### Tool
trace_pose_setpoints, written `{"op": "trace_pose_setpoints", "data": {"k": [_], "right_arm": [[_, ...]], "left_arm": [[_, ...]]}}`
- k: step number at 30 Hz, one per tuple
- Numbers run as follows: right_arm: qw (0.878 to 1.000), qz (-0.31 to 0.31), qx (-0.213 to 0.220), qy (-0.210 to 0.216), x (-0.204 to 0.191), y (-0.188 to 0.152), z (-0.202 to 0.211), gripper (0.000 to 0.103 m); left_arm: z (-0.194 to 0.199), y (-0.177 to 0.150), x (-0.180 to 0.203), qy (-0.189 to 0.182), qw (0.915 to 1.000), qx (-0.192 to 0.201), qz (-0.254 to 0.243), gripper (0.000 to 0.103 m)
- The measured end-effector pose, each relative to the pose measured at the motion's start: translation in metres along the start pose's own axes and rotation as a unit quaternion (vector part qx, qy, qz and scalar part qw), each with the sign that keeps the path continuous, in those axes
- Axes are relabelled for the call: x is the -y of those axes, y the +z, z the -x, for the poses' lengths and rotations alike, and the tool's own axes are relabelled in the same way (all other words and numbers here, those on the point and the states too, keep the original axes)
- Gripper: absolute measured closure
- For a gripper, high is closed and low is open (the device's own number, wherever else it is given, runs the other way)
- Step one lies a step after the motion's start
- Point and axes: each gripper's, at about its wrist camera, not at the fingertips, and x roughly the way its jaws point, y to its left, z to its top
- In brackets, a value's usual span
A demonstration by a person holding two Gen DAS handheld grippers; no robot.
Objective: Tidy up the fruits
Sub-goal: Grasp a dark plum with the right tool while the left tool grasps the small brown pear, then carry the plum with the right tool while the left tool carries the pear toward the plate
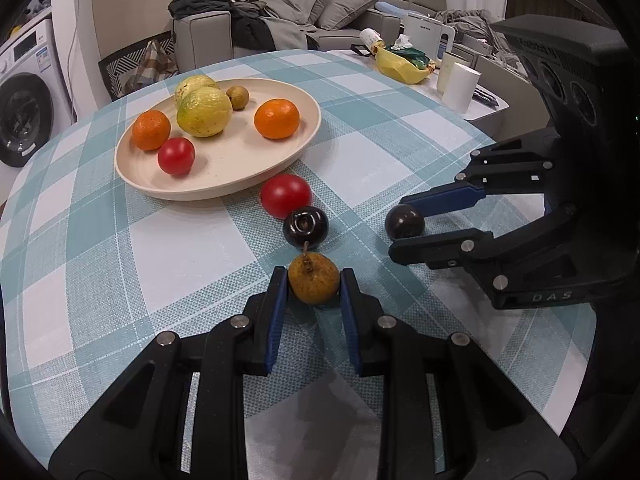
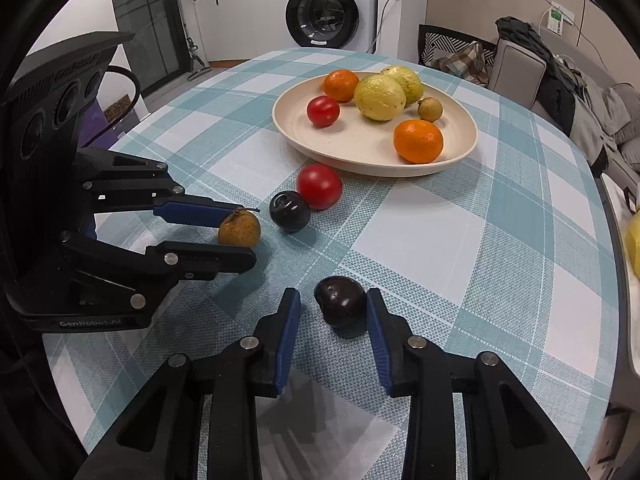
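My left gripper (image 1: 314, 275) (image 2: 248, 236) is shut on a small brown fruit with a stem (image 1: 313, 282) (image 2: 239, 229) that rests on the checked tablecloth. A dark plum (image 2: 341, 305) (image 1: 405, 222) lies between the fingers of my right gripper (image 2: 333, 294) (image 1: 397, 226). It touches the right pad, and a gap shows at the left pad. A second dark plum (image 1: 305, 227) (image 2: 289, 211) and a red tomato (image 1: 285, 195) (image 2: 319, 186) lie just past the brown fruit. Beyond them the cream plate (image 1: 240, 148) (image 2: 360, 144) holds two oranges, two yellow-green fruits, a red tomato and a small brown fruit.
The round table's edge curves close on the right of the left wrist view, by a low side table with a white cup (image 1: 460, 88) and a yellow bag (image 1: 400, 65). A sofa (image 1: 352, 12) and a washing machine (image 2: 328, 12) stand beyond the table.
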Motion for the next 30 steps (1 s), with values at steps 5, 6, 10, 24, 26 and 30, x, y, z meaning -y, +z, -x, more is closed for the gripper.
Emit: {"op": "trace_pose_setpoints", "data": {"k": [5,6,10,24,26,30], "right_arm": [[1.0,-0.004,0.002,0.001,0.003,0.0,0.001,0.075],[1.0,-0.005,0.002,0.001,0.003,0.0,0.001,0.077],[1.0,-0.006,0.003,0.0,0.004,0.001,0.001,0.077],[0.999,-0.013,0.033,-0.001,0.004,0.006,0.01,0.077],[0.999,-0.016,0.041,-0.003,0.005,0.007,0.013,0.077],[0.997,-0.032,0.066,-0.001,0.007,0.011,0.019,0.077]], "left_arm": [[0.003,0.0,-0.003,0.001,1.0,0.006,0.006,0.08],[0.003,0.0,-0.004,0.001,0.9999,0.007,0.008,0.08],[0.006,0.001,-0.005,0.002,0.9998,0.013,0.012,0.08],[0.018,0.006,-0.015,0.013,0.9985,0.042,0.032,0.08],[0.019,0.006,-0.017,0.015,0.9982,0.046,0.034,0.08],[0.024,0.008,-0.024,0.021,0.9972,0.055,0.046,0.08]]}}
